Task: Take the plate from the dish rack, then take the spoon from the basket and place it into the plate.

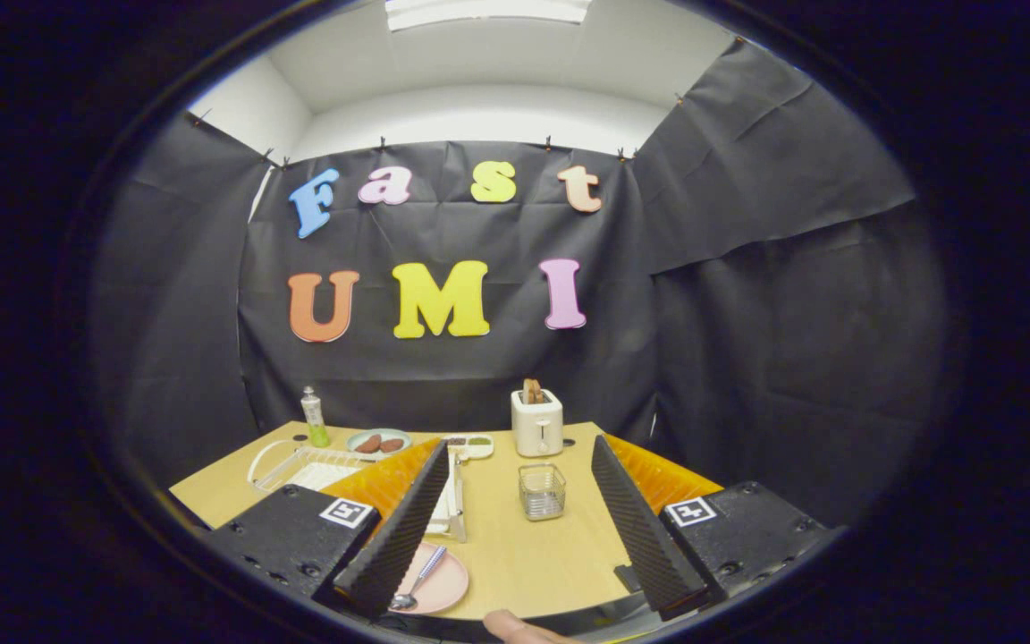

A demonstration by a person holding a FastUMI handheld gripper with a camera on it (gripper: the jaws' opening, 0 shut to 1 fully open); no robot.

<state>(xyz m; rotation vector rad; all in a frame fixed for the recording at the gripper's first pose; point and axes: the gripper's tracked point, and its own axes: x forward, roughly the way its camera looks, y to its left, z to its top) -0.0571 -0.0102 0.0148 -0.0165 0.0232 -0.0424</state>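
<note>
Two fingers of the gripper (pixel 515 528) stand wide apart, up in the air over the table (pixel 524 555), and hold nothing. Part of a person's finger (pixel 515 626) peeks in at the near edge of the table. Just beside the left finger lies a pink plate (pixel 443 586) near that same edge, and the spoon (pixel 417 580) lies on the plate. Beyond the plate stands the dish rack (pixel 309 465). Out between the fingers sits a small wire basket (pixel 542 490). Farther back from the basket stands a white toaster (pixel 537 422) with toast in it. Behind the dish rack are a green bottle (pixel 314 418) and a dish with brown food (pixel 378 441).
</note>
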